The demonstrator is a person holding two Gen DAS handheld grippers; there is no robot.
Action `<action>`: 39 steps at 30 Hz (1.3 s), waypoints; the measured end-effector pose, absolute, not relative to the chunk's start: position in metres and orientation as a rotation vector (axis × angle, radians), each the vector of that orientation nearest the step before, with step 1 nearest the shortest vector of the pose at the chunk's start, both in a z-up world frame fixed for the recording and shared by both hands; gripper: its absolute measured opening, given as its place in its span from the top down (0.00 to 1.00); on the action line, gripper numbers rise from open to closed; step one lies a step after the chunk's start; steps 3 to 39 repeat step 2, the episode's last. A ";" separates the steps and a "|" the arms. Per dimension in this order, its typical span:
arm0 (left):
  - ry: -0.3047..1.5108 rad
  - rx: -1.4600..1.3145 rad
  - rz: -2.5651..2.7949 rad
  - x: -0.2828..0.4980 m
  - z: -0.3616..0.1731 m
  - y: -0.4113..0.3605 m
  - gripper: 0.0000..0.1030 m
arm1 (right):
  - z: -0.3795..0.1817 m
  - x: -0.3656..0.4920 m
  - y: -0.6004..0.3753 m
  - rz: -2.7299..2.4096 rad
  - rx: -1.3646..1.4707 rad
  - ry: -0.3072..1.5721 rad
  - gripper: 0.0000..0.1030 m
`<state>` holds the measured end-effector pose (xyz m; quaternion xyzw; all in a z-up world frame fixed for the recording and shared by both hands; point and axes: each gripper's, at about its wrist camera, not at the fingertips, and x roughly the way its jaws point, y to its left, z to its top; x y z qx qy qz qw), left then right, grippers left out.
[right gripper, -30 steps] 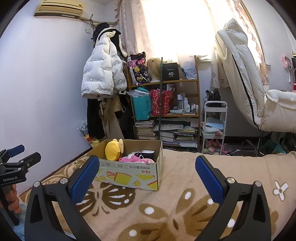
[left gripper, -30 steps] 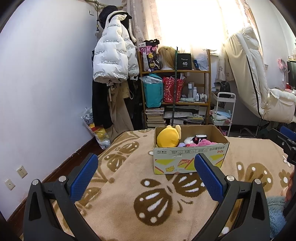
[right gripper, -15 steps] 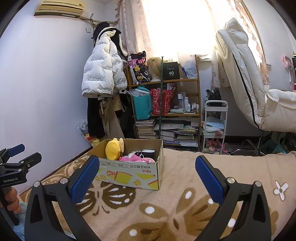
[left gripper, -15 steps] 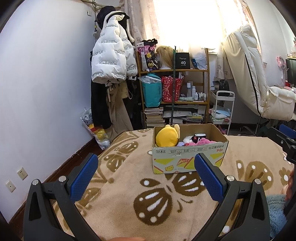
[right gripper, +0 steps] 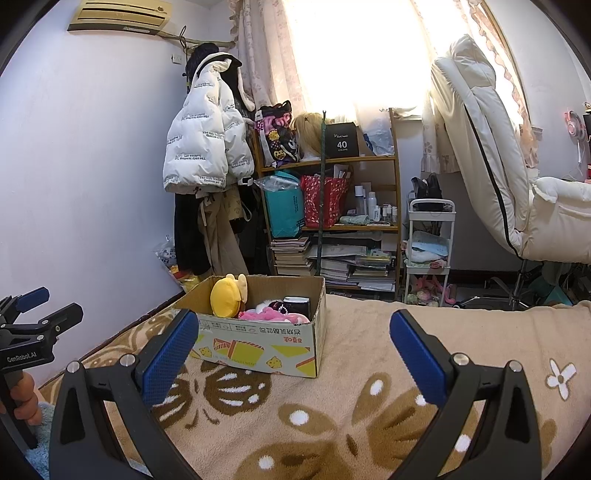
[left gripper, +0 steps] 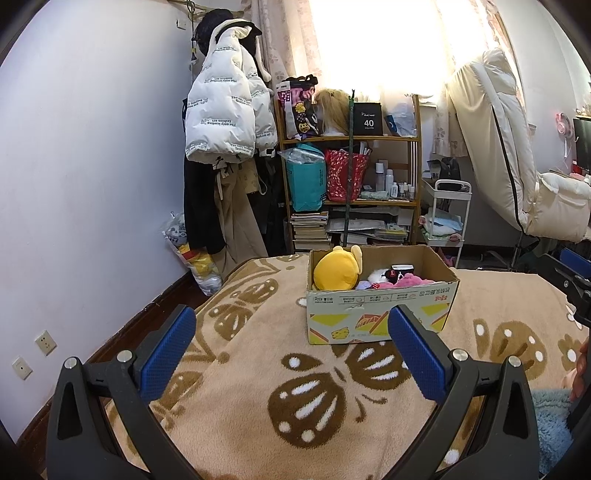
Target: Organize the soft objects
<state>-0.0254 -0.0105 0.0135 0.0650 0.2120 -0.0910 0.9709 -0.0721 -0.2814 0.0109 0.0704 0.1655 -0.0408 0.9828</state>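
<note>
A: L gripper (left gripper: 291, 343) – blue pads (left gripper: 168, 352) spread wide, nothing between, held above the blanket (left gripper: 258, 387). R gripper (right gripper: 293, 349) same: pads (right gripper: 417, 360) wide apart, empty.

B: Past the fingers?

A: Cardboard box (left gripper: 380, 314) on the brown-and-tan blanket, toward its far edge, top open. Inside: yellow plush (left gripper: 338, 271) at the box's left end, pink plush (left gripper: 408, 279) toward the right, a small white-and-black soft thing (left gripper: 384, 274) between them. Clear run from both grippers to the box.

B: Around it?

A: Beyond the blanket's far edge: wooden shelf (left gripper: 413, 147) w/ bags, bottles, book stacks; white puffer jacket (left gripper: 221, 118) hung on the wall to its left; white cart (left gripper: 448, 218) and pale reclining chair (left gripper: 517, 166) to the right. AC unit (right gripper: 122, 16) high on the wall in R view.

B: Hard to make out?

A: Light-blue fuzzy item (left gripper: 554, 424) at the blanket's near right corner in L view, cut by the frame – can't tell what it is. A hand (right gripper: 22, 400) grips the L gripper's handle at the left edge of R view, mostly cut off. Box's lower contents hidden by its walls. Window blown out.
</note>
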 end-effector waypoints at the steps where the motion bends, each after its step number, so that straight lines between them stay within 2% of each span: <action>1: 0.427 0.132 -0.183 -0.025 0.013 -0.011 0.01 | 0.011 -0.072 -0.281 -0.083 0.141 0.333 0.00; 39: 0.427 0.132 -0.185 -0.025 0.014 -0.011 0.01 | 0.011 -0.072 -0.282 -0.082 0.141 0.333 0.00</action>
